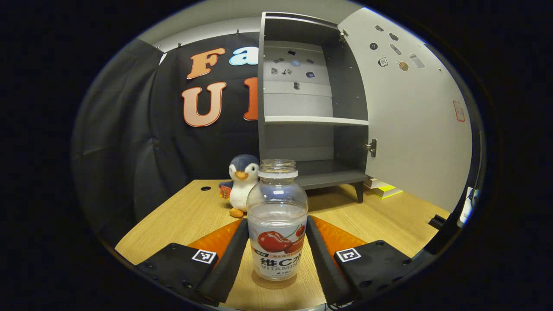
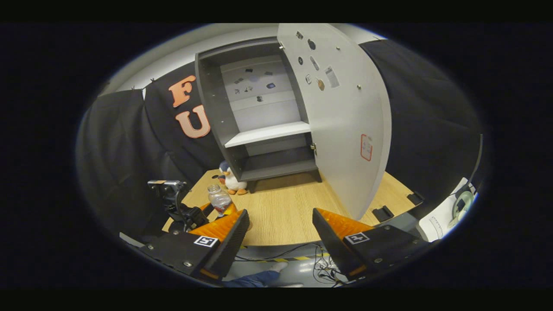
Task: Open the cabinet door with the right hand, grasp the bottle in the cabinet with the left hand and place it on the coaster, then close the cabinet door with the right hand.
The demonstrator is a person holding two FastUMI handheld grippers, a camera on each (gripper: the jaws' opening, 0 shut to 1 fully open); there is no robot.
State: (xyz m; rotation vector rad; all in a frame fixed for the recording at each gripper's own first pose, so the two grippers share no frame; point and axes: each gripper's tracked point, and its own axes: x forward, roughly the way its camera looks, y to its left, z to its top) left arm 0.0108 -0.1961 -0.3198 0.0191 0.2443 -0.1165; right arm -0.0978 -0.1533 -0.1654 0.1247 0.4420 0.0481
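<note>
The door (image 2: 341,116) stood open and the bottle (image 1: 277,220) was out of the cabinet (image 1: 302,103), upright on the table (image 1: 190,211), pinched by my left gripper (image 1: 277,255). My right gripper (image 2: 281,233) was spread. I saw no coaster; closing remained.

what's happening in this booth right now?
A person works two handheld grippers at a wooden table. The left gripper is closed on a clear uncapped bottle, standing upright on the table, already out of the cabinet. The cabinet door hangs wide open. The right gripper is open and empty, held back near the table's front edge.
</note>
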